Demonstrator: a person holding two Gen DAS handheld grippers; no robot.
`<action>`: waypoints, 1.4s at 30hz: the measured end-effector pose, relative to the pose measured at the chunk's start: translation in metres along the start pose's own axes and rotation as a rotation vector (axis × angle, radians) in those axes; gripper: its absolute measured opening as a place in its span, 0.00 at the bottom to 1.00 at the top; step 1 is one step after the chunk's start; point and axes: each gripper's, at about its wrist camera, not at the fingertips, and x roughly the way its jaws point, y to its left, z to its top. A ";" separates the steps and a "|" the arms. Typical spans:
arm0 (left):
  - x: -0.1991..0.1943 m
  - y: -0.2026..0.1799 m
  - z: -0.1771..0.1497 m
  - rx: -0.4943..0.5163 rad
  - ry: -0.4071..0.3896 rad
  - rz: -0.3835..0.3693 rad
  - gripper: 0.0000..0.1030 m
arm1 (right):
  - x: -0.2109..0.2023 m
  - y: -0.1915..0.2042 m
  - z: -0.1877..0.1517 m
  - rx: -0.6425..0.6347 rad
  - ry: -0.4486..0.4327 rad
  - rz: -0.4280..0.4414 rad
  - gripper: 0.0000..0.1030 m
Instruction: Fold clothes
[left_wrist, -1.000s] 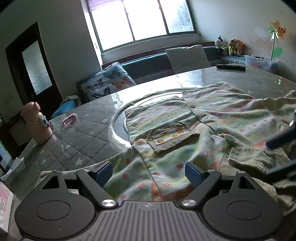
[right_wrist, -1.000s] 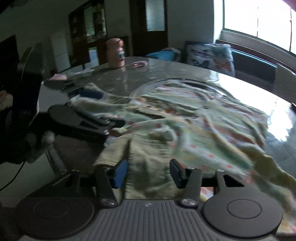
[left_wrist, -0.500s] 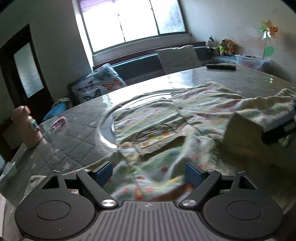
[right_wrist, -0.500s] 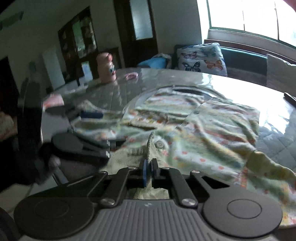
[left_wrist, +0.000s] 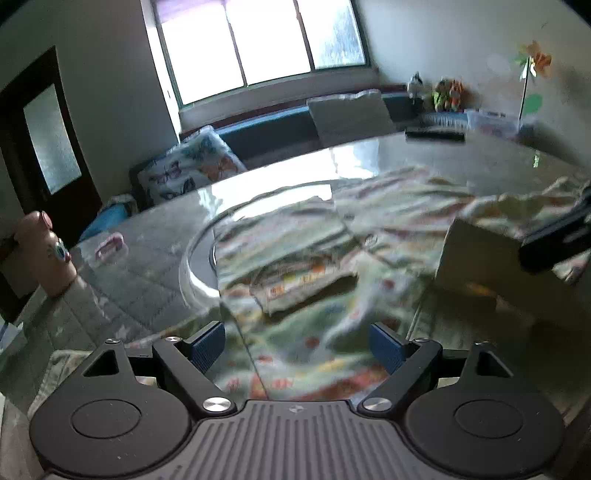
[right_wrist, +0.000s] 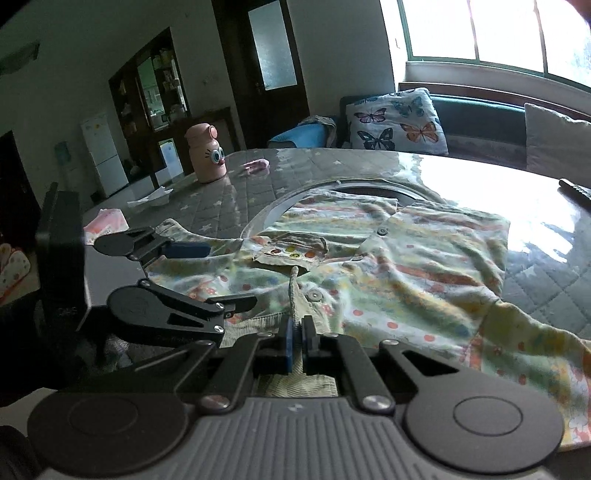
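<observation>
A pale green child's shirt (right_wrist: 406, 266) with coloured dots, stripes and a small chest pocket (right_wrist: 291, 253) lies spread on the round table. My right gripper (right_wrist: 297, 338) is shut on the shirt's ribbed collar edge (right_wrist: 293, 295) at the near side. In the left wrist view the same shirt (left_wrist: 314, 295) looks blurred, and my left gripper (left_wrist: 297, 341) hovers open above its near part with nothing between the fingers. The right gripper (left_wrist: 554, 240) shows there at the right edge, holding up a lifted fold of cloth (left_wrist: 476, 258). The left gripper (right_wrist: 207, 273) shows in the right wrist view, open.
The table (right_wrist: 229, 203) has a quilted grey cover and a glass turntable ring (left_wrist: 195, 266). A pink bottle with cartoon eyes (right_wrist: 208, 153), a small pink item (right_wrist: 256, 165), tissues (right_wrist: 151, 197) and a remote (left_wrist: 434, 134) stand on it. Cushions (right_wrist: 397, 122) line the window bench.
My right gripper has shut on the ribbed collar and lifted it off the table. My left gripper has pulled back and risen a little, still open.
</observation>
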 end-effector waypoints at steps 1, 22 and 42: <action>0.001 -0.003 -0.002 0.010 0.003 -0.005 0.85 | 0.000 0.000 0.000 -0.001 0.000 0.001 0.04; -0.043 0.020 -0.007 -0.009 -0.108 -0.125 0.85 | 0.039 0.028 -0.018 -0.110 0.135 0.085 0.16; -0.004 -0.018 0.023 0.028 -0.067 -0.210 0.43 | 0.020 -0.022 -0.012 -0.050 0.059 -0.095 0.29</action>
